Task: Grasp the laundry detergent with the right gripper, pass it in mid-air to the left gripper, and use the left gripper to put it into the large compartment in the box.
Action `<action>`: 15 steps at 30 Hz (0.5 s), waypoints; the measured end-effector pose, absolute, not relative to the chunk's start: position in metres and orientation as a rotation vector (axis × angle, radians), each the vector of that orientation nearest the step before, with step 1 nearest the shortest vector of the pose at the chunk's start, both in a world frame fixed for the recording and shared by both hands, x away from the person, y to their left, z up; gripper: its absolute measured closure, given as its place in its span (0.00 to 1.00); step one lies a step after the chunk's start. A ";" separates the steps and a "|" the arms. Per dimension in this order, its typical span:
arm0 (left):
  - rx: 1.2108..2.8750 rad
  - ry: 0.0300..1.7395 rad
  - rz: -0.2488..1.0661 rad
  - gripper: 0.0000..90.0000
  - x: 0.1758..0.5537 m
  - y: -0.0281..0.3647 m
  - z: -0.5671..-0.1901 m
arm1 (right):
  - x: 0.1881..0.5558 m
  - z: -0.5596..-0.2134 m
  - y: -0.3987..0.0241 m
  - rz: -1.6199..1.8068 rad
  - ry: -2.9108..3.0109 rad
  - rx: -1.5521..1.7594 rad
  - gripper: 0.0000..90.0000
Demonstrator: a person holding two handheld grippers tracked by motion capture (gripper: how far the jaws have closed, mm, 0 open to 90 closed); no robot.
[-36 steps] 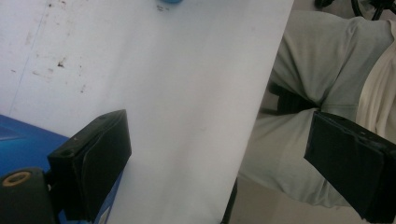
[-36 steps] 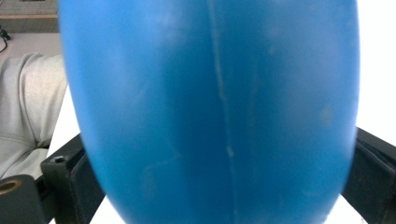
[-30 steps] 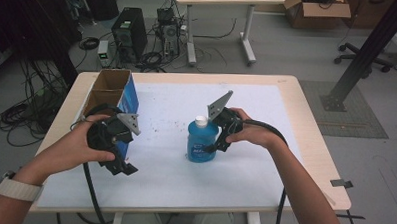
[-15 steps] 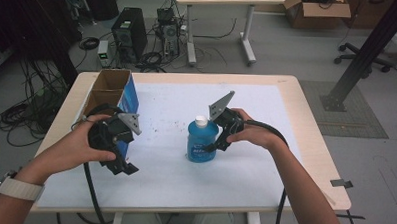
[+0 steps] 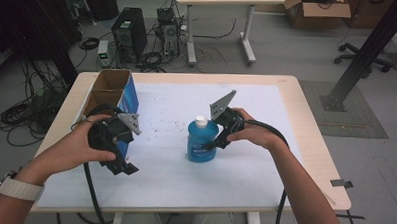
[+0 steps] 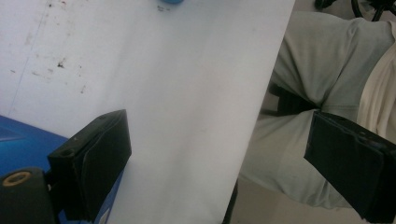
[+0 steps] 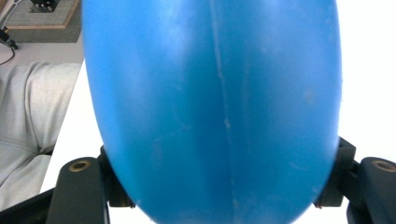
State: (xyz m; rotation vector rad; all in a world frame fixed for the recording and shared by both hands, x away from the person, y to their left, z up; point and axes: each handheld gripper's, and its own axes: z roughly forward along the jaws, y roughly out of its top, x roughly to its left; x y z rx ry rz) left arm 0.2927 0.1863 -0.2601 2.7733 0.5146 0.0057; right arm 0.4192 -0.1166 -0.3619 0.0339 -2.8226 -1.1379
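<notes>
1. Standing upright near the middle of the worktop (image 5: 265, 144), a blue bottle (image 5: 201, 142) with a white cap (image 5: 201, 121) is seen.
2. The right tongs (image 5: 213, 145) are set against the bottle from its right side, held by the right hand (image 5: 253, 131).
3. In the right gripper view, the bottle (image 7: 215, 107) is seen between the two jaws, which meet its sides low down; the jaws have just been closing, and the bottle is grasped by them.
4. A grey three-cornered plate (image 5: 222, 104) is carried on top of the right tongs, just right of the cap.
5. The left tongs (image 5: 123, 167) are held by the left hand (image 5: 80, 145) well to the left of the bottle, pointing down toward the worktop.
6. In the left gripper view, the left tongs (image 6: 219, 158) are seen released, the jaws standing wide apart with nothing between them.
7. An open cardboard box (image 5: 112, 89) with a blue side is stood left of the bottle, just behind the left tongs.
8. Dark specks (image 5: 173, 122) are scattered on the worktop between box and bottle.
</notes>
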 end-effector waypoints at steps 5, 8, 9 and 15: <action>2.771 0.520 0.009 0.08 0.293 0.187 -0.260 | 0.420 -0.362 -0.118 -1.144 -2.830 0.036 0.36; 2.771 0.520 0.009 0.08 0.293 0.187 -0.260 | 0.419 -0.362 -0.118 -1.146 -2.826 0.045 0.38; 2.772 0.519 0.009 0.08 0.293 0.187 -0.260 | 0.419 -0.362 -0.118 -1.147 -2.826 0.045 0.38; 2.771 0.518 0.010 0.08 0.293 0.186 -0.260 | 0.419 -0.364 -0.118 -1.154 -2.816 0.065 0.44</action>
